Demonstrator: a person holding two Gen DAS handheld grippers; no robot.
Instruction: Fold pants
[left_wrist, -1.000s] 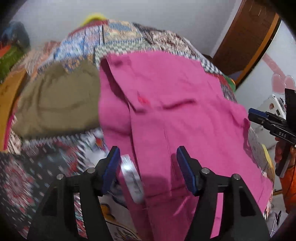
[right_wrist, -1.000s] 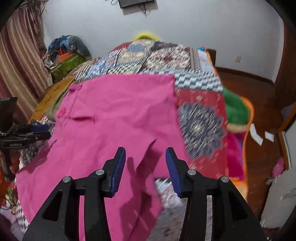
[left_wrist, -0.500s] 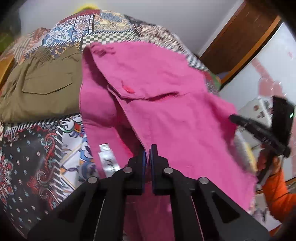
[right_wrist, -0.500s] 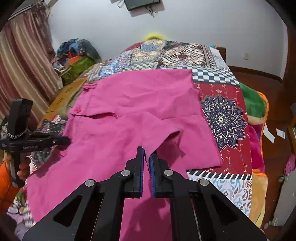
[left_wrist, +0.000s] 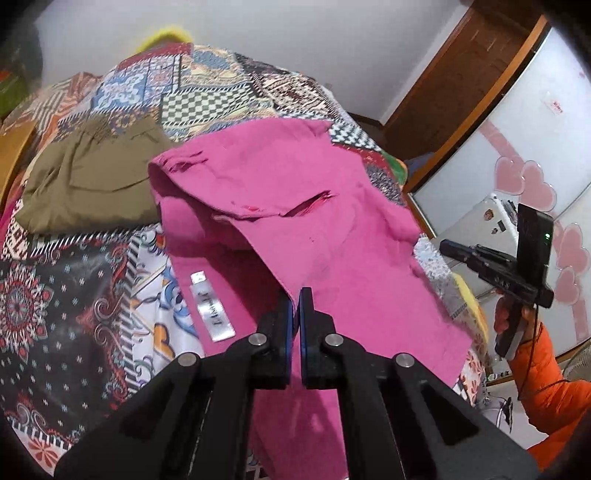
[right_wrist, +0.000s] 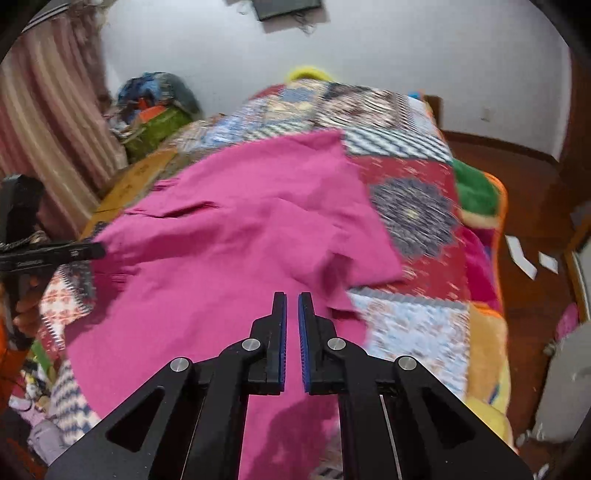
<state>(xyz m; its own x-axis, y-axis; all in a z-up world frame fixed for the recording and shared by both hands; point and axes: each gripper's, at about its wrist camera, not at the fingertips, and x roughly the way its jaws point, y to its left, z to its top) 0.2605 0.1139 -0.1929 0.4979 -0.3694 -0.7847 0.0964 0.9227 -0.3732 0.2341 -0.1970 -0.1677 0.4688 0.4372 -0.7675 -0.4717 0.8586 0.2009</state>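
Pink pants (left_wrist: 295, 184) lie spread on a patchwork quilt (left_wrist: 66, 295). In the left wrist view my left gripper (left_wrist: 295, 295) is shut on the near edge of the upper layer and holds it raised. That shows the inside of the waist and a white label (left_wrist: 212, 314). My right gripper (right_wrist: 291, 299) is shut on the pink pants (right_wrist: 240, 229) at their near edge, with cloth pinched between the blue pads. Each gripper shows in the other's view: the right gripper (left_wrist: 495, 266) at the far right, the left gripper (right_wrist: 48, 253) at the far left.
Folded olive pants (left_wrist: 88, 184) lie on the quilt left of the pink pair. A person's orange sleeve (left_wrist: 546, 369) is at the bed's near right. A striped curtain (right_wrist: 44, 122) and a green bag (right_wrist: 159, 125) stand left of the bed, wooden floor (right_wrist: 528, 206) to its right.
Both grippers went from open to shut on the pink cloth. The left one then rose, lifting the upper layer so the label and inner waist show more.
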